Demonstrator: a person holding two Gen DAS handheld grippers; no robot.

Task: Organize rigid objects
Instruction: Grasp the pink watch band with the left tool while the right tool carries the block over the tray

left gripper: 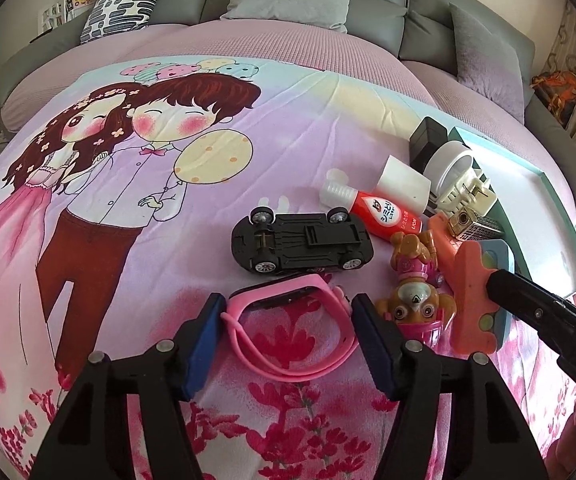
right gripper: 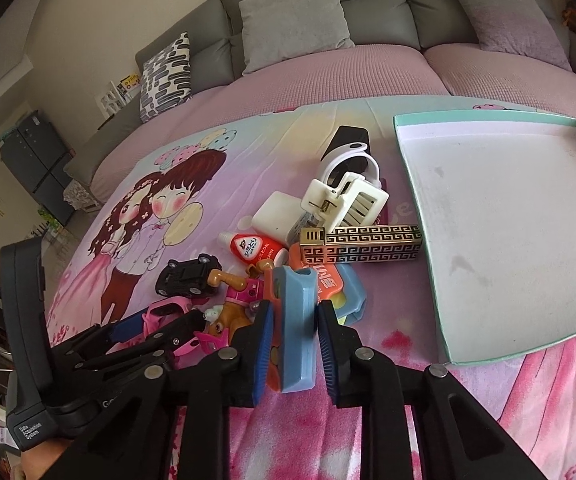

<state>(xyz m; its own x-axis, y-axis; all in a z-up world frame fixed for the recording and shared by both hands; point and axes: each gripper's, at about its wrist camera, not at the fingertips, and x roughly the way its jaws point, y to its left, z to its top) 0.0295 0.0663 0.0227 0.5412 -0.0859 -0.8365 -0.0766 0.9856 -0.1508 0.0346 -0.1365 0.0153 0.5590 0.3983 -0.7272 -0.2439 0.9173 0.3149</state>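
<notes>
A pile of small objects lies on a cartoon-print blanket. My left gripper (left gripper: 288, 306) is open, its fingers on either side of a pink watch band (left gripper: 288, 332); it also shows in the right wrist view (right gripper: 152, 320). My right gripper (right gripper: 293, 312) has its pads around an orange and blue block toy (right gripper: 293, 320), which also shows in the left wrist view (left gripper: 477, 300). A black toy car (left gripper: 301, 242) lies upside down. A puppy figure (left gripper: 411, 288), a red glue bottle (left gripper: 383, 212) and a gold patterned case (right gripper: 361, 244) lie close by.
A shallow teal-rimmed white tray (right gripper: 405, 168) sits to the right of the pile. A white clip (right gripper: 347, 200), a white charger (right gripper: 278, 214) and a white band on a black box (right gripper: 347, 152) are at the pile's far side. Grey sofa cushions (right gripper: 291, 20) stand behind.
</notes>
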